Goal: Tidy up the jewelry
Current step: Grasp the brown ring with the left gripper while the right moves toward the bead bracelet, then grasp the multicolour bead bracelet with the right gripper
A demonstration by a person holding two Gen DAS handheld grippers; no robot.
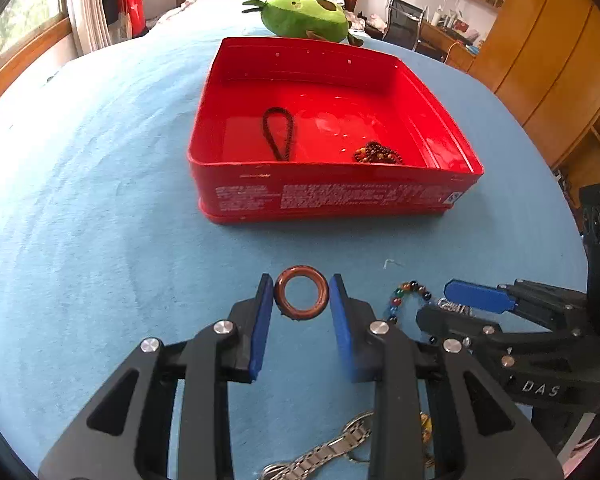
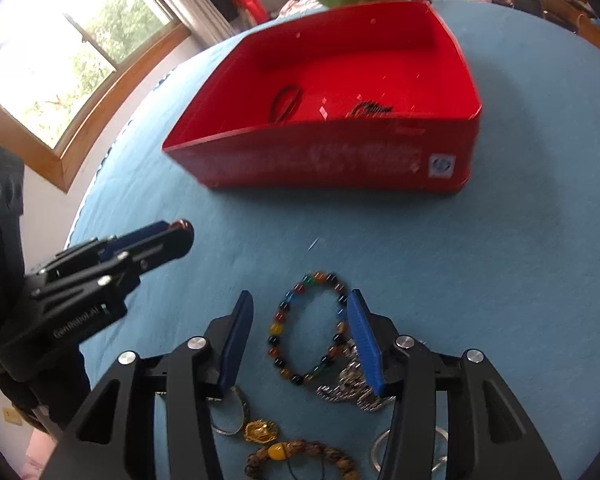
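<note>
Left wrist: brown ring (image 1: 301, 293) upright, hole facing camera.

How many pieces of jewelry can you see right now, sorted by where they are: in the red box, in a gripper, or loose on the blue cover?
In the red box: 2 (black cord loop, dark bead bracelet)
In the left gripper: 1 (brown ring)
Loose on the blue cover, at least: 6
Total: 9, though the gripper bodies hide some
</note>
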